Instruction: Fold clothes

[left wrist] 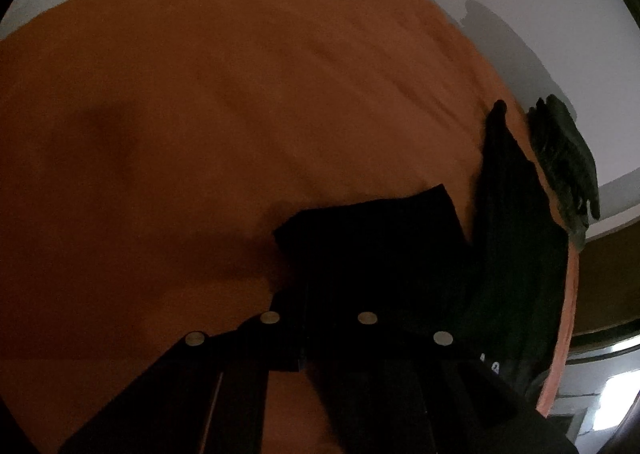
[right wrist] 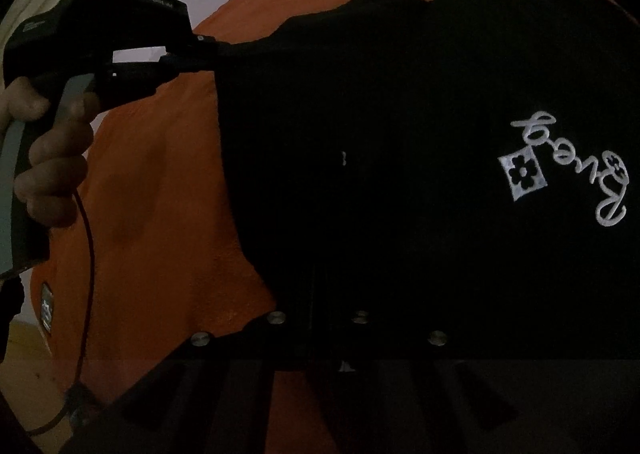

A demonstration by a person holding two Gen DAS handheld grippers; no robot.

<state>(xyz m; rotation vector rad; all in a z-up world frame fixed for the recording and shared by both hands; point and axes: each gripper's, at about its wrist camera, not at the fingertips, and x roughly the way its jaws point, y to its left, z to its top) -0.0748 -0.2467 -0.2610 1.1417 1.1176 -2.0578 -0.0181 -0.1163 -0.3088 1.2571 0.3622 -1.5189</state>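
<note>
Black shirt (right wrist: 420, 174) w/ white print (right wrist: 560, 170) lies on an orange cloth (left wrist: 200, 114) covering the surface, toward its right edge in the left wrist view. Left claw (right wrist: 212, 50) is clamped on the shirt's sleeve edge, fabric pulled taut toward it; a hand (right wrist: 48, 158) grips its handle. Right claw (right wrist: 320, 294) is closed tight on the shirt's near edge, tips lost in dark fabric. A second dark garment (left wrist: 564, 166) sits at the cloth's right edge, just beside the shirt.
</note>
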